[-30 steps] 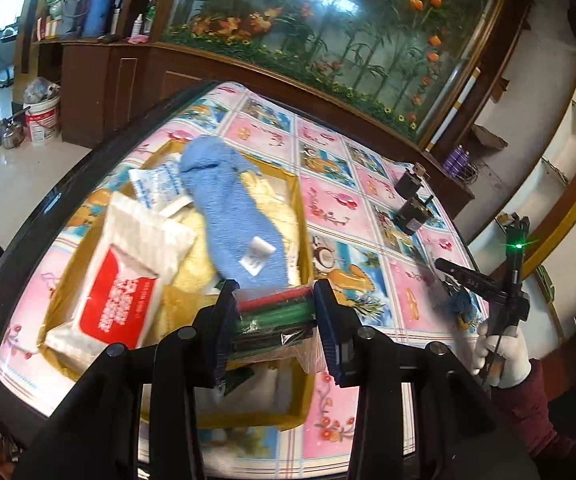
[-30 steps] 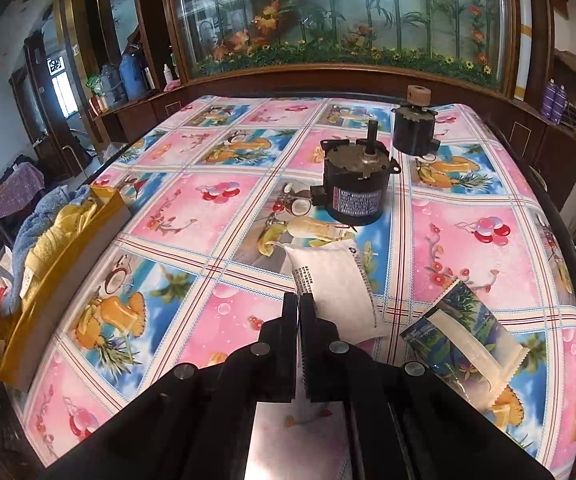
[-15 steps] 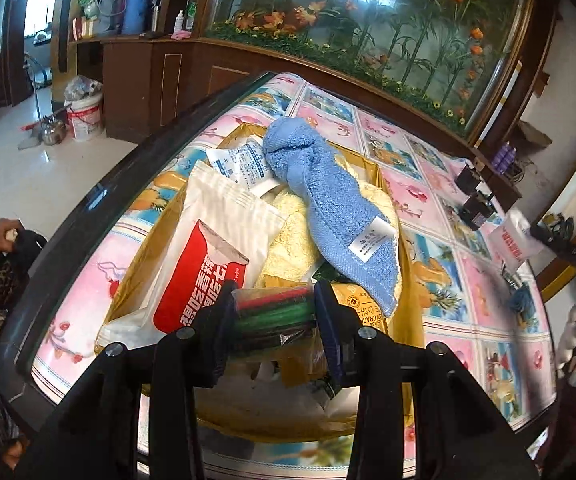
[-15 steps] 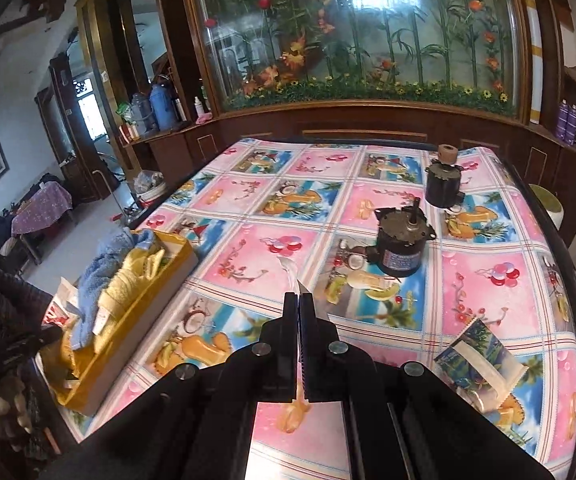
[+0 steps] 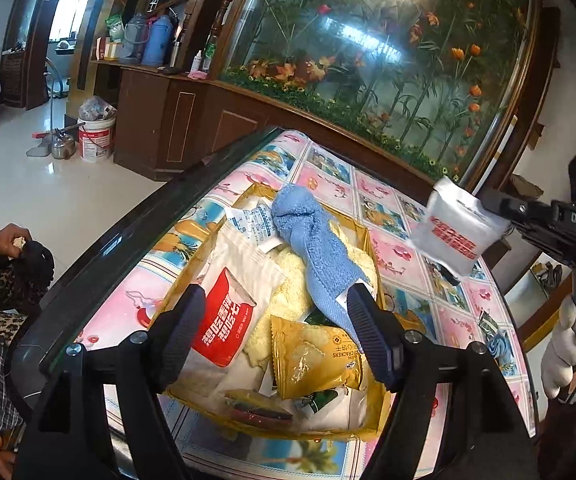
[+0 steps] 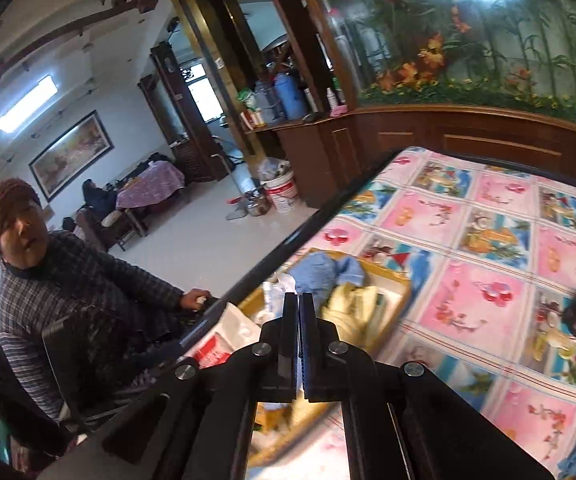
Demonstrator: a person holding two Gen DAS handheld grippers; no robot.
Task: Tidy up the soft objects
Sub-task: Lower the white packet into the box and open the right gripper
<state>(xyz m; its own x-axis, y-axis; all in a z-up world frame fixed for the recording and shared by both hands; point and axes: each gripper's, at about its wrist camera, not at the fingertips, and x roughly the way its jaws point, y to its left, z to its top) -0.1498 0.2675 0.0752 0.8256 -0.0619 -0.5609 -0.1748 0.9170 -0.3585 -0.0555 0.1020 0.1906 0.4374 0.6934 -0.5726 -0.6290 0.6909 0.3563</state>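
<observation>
Your right gripper (image 5: 488,202) pinches the white packet (image 5: 454,232) by its edge; it's light and floppy. Your left gripper (image 5: 276,334) gapes empty over the tray (image 5: 372,240).

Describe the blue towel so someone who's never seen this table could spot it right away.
Find the yellow tray near the edge of the picture-tiled table. The blue towel lies on top of the heap inside it, draped lengthwise over yellow cloth. It is the only blue, fluffy thing among the snack packets.

Packet print (image 5: 453,240) blurred, perhaps red lettering.
</observation>
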